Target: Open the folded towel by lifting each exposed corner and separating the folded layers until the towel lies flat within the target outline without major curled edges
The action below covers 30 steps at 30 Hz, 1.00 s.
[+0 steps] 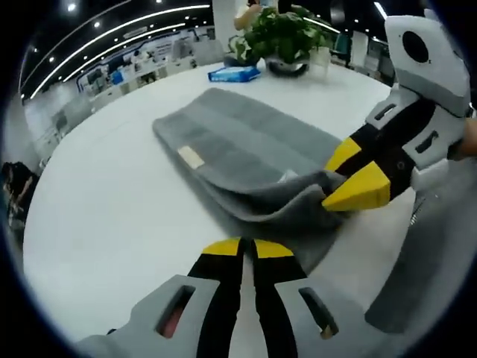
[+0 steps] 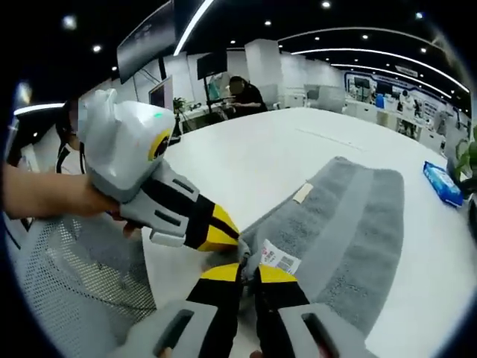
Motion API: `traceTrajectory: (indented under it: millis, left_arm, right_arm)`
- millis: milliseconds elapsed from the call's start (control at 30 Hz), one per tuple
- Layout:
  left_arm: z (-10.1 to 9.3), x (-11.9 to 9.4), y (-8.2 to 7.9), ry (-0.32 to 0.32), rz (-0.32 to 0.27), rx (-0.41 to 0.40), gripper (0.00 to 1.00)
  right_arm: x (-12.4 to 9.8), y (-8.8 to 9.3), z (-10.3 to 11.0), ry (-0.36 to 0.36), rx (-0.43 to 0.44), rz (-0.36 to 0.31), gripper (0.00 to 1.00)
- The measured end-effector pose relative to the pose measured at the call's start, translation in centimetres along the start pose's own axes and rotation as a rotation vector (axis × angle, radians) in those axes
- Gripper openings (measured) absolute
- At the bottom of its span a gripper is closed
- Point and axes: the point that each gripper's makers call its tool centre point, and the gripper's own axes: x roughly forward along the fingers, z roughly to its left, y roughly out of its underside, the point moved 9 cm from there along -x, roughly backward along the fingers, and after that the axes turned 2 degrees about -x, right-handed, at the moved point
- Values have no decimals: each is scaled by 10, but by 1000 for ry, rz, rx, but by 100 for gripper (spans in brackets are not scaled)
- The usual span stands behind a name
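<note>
A: What is the left gripper view showing?

B: A grey towel [image 1: 246,160] is lying folded on a white round bench [image 1: 112,209], with a small cream label on its top layer. The left tool [image 1: 248,248] is sitting just short of the towel's near edge, its yellow-tipped jaws pressed together and gripping nothing. The right tool [image 1: 350,179] is coming in from the right and pinching the near corner, raising the cloth into a small ridge, likely to peel the top layer off the one beneath. A plant [image 1: 283,37] and a blue packet [image 1: 233,73] are standing at the far side.

A: And the right gripper view?

B: The right tool [image 2: 248,272] is clamping the towel [image 2: 343,224] corner between its jaws, beside a white barcode tag [image 2: 279,259]. The left tool [image 2: 231,237] is reaching in from the left, held by a hand [image 2: 45,194], its tip touching that same corner, seemingly to catch a layer. The rest of the towel is stretching away across the bench [image 2: 268,156], not yet unfolded. I am seeing no target outline.
</note>
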Motion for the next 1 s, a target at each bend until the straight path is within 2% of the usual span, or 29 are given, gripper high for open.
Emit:
traceTrajectory:
  millis: [200,400,633,1000]
  left_arm:
    - [1,0,1,5,-6,-49,4]
    - [0,1,2,2,-12,-35,4]
    - [1,1,2,5,-15,-54,4]
    - [1,1,3,7,-22,-68,4]
  right_arm:
    - [-11,2,-16,67,43,-6,3]
    - [-24,4,-32,125,83,-9,2]
    - [-39,10,-45,173,121,-5,2]
    - [-60,22,-64,258,132,27,2]
